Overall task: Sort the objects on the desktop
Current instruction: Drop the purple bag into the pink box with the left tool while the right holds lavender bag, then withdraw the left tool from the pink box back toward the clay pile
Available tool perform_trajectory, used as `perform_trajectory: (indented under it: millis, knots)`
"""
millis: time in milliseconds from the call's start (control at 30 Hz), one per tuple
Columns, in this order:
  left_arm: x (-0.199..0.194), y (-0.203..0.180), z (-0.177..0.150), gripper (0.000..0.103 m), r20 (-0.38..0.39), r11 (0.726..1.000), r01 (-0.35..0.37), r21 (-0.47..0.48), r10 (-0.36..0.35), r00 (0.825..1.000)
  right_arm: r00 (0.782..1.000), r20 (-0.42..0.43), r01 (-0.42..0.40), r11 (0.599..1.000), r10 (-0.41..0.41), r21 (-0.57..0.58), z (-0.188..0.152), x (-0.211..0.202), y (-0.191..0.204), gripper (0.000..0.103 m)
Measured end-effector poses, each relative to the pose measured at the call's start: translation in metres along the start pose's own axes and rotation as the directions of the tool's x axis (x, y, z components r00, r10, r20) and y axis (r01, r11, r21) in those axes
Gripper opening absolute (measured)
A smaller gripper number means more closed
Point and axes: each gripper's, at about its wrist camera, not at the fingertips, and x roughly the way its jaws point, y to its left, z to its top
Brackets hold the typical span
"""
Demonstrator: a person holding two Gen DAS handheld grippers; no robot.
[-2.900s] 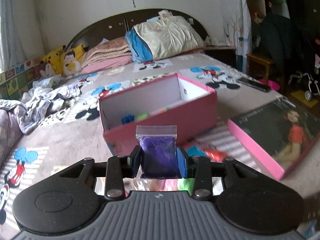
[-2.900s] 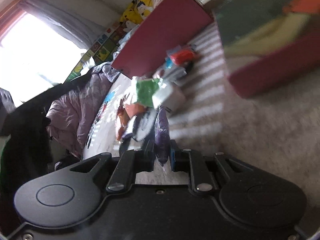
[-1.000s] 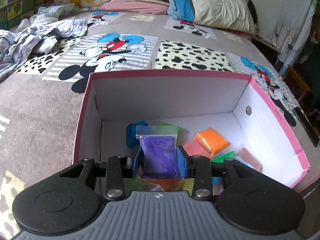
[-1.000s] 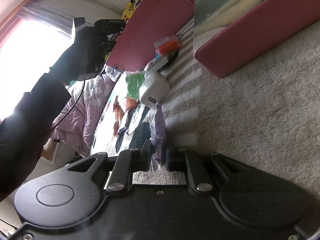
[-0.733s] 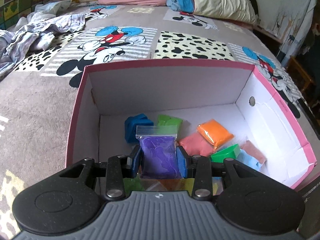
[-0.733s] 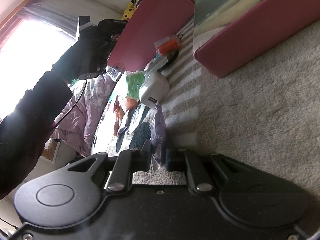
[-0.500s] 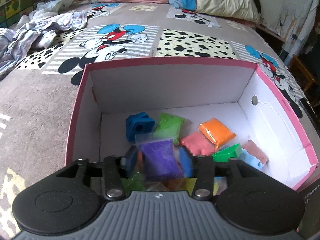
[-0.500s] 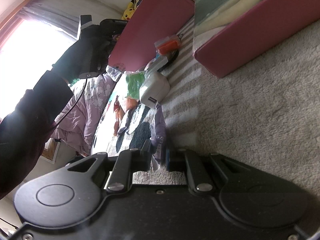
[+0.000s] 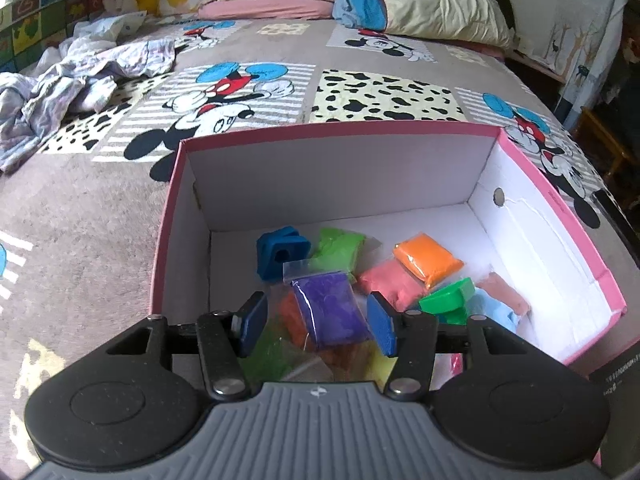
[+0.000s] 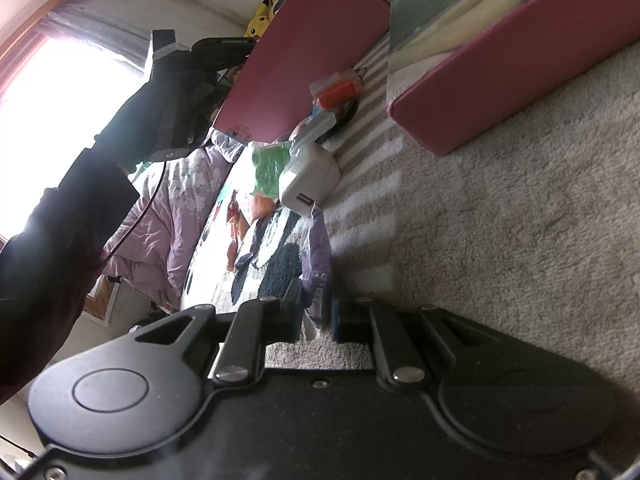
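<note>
My left gripper (image 9: 316,326) hangs open over the near end of the pink box (image 9: 560,204). The purple clay bag (image 9: 330,308) lies loose between its fingers, on top of other clay bags in the box. Orange (image 9: 428,258), green (image 9: 338,248) and pink (image 9: 390,284) bags and a blue block (image 9: 280,254) lie on the box floor. My right gripper (image 10: 318,312) is low over the blanket and shut on a pale purple clay bag (image 10: 318,256). A white charger (image 10: 310,184), a green bag (image 10: 270,168) and an orange bag (image 10: 336,88) lie ahead of it.
The box stands on a Mickey Mouse blanket (image 9: 224,92). Crumpled clothes (image 9: 76,76) lie at the left, pillows (image 9: 432,0) at the bed head. In the right wrist view the box lid (image 10: 500,76) lies to the right and the box's pink side (image 10: 304,52) stands behind the loose items.
My left gripper carried the purple bag over the box, then opened; the bag dropped onto the bags inside. My right gripper has stayed still, holding its bag.
</note>
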Motion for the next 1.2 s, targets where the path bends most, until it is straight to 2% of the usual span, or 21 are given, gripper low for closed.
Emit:
perform_trajectory:
  millis: [567,833,1200]
  knots:
    - [-0.057,-0.007,-0.02,0.054,0.087,0.997,-0.054,0.064,0.048,0.995,0.998,0.006,0.063,0.997,-0.063,-0.04,0.001,0.0,0.011,0.005]
    - [-0.084,-0.009,-0.035,0.054,0.111,0.996,-0.049,0.073,0.04,0.993,0.993,0.001,0.118,0.991,-0.118,-0.068,0.004,-0.002,0.022,0.008]
    - [-0.113,-0.007,-0.059,0.057,0.127,0.996,-0.028,0.09,0.016,0.992,0.992,0.011,0.127,0.985,-0.127,-0.119,0.009,-0.012,0.035,0.011]
